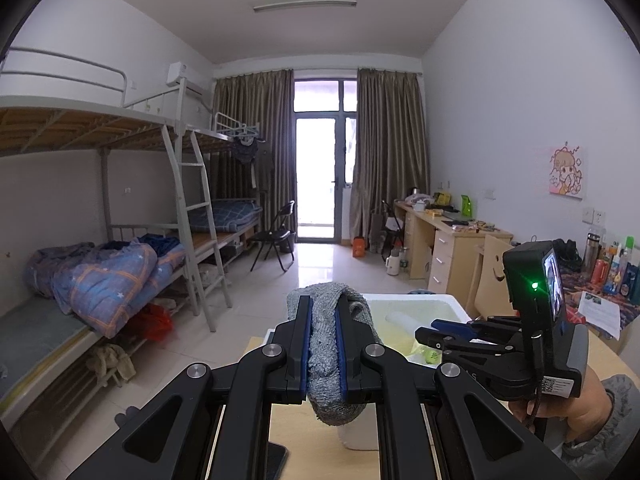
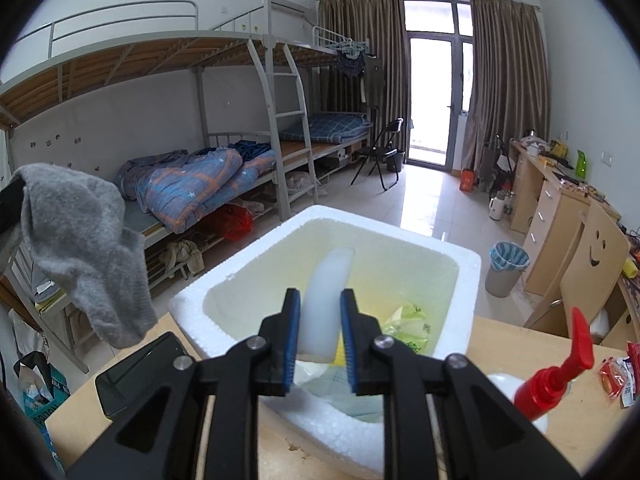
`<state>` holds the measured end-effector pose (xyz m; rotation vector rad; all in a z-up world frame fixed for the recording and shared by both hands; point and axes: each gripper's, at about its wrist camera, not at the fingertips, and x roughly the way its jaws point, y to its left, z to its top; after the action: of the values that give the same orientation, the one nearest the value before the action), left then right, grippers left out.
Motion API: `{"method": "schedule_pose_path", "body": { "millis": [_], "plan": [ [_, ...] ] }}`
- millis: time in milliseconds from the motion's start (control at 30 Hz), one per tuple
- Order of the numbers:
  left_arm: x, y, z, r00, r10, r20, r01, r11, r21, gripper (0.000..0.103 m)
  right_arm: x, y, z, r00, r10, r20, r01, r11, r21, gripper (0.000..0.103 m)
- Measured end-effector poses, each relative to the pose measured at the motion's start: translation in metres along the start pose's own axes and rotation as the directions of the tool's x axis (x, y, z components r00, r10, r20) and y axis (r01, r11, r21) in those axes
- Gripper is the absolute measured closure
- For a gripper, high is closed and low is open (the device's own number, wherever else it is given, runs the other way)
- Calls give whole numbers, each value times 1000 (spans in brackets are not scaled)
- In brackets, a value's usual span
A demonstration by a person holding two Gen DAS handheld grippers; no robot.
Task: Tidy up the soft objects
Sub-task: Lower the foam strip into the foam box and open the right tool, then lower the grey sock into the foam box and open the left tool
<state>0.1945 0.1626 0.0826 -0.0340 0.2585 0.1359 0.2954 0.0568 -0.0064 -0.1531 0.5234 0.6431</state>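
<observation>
My left gripper (image 1: pixel 323 312) is shut on a grey knitted sock (image 1: pixel 325 344) and holds it in the air above the table; the sock also hangs at the left of the right wrist view (image 2: pixel 88 248). A white foam box (image 2: pixel 448 256) stands on the wooden table, also in the left wrist view (image 1: pixel 416 300). Inside lie a white foam roll (image 2: pixel 324 304) and green-yellow packets (image 2: pixel 408 324). My right gripper (image 2: pixel 320 312) is over the box, its jaws on either side of the white roll; I cannot tell whether they press it.
A black phone (image 2: pixel 136 372) lies on the table left of the box. A red pump bottle (image 2: pixel 552 380) and snack wrappers (image 2: pixel 616 376) lie at the right. Bunk beds (image 2: pixel 200 168) line the left wall, desks (image 2: pixel 552 200) the right, with a bin (image 2: pixel 506 268) on the floor.
</observation>
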Motion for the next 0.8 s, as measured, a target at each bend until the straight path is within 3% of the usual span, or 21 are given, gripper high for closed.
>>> {"method": "schedule_pose_path", "body": {
  "millis": [100,167,233,267,500,800],
  "plan": [
    [-1,-1,-1,1000,8,-1,-8,1000,-1,92,-1,0,3,1000,-11,3,11,1000,-13,74],
    [-2,-1,-1,1000,10,-1,-10,1000,-5,92,-3,-2,4,1000,-13,15,13,1000,-10,44],
    [-3,0,-1,1000,15,1,-15,1000,-5,92,-6,0,5,999,-29,41,30,1000,-8,24],
    [-4,1,0,1000,17,1,-17,1000,-5,92,-9,1,6,998,-33,55,33,999,-9,20],
    [-4,1,1,1000,18,-5,-18,1000,-11,92,-23,2,7,997,-1,83,3,1000,-26,9],
    [-3,-3,7,1000,-4,-12,4,1000,-13,92,-56,-3,4,993,13,120,-10,1000,-27,7]
  ]
}}
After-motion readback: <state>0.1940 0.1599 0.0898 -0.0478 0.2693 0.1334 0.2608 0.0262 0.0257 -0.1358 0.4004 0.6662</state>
